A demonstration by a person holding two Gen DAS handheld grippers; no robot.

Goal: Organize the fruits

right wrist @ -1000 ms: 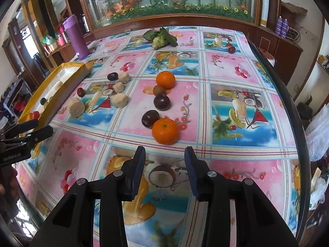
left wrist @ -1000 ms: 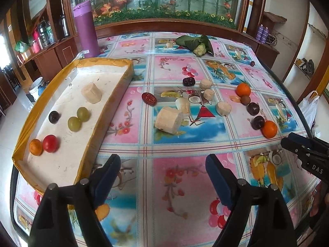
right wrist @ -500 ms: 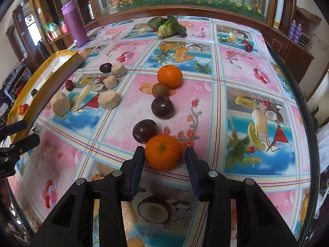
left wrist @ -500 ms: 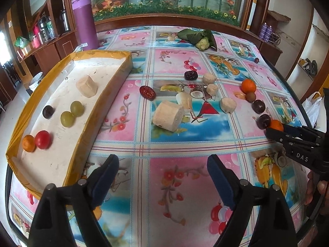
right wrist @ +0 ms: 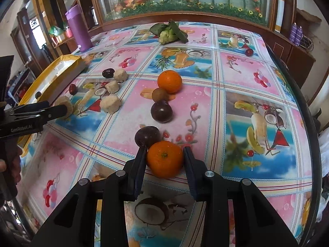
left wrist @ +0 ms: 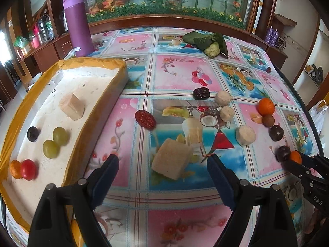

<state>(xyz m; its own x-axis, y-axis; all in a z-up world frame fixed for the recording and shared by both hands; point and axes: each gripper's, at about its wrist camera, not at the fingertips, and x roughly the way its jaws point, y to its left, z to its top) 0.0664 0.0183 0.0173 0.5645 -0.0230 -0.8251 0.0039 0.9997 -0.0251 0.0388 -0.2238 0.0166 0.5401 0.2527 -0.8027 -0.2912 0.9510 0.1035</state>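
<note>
My right gripper [right wrist: 165, 160] has its jaws around an orange [right wrist: 165, 159] on the table, both pads touching it. A dark round fruit [right wrist: 147, 136] rests against the orange's far left. Beyond lie another dark fruit [right wrist: 161, 111], a small brown fruit [right wrist: 159, 94] and a second orange [right wrist: 169, 81]. My left gripper [left wrist: 162, 173] is open and empty, low over a pale cut chunk [left wrist: 171, 161]. The yellow-edged tray [left wrist: 98, 111] at the left holds two green grapes [left wrist: 55, 142], a dark grape [left wrist: 33, 133], a red tomato [left wrist: 28, 169], a small orange and a pale chunk [left wrist: 72, 106].
Two dark red dates [left wrist: 145, 119] and several pale chunks [left wrist: 245, 135] lie mid-table. A leafy vegetable [left wrist: 211, 45] and a purple flask [left wrist: 78, 22] stand at the back. A small red fruit [right wrist: 249, 51] sits far right. The table's right edge drops off.
My right gripper moved forward and closed its jaws onto the near orange. My left gripper moved forward toward the pale chunk and stayed open.
</note>
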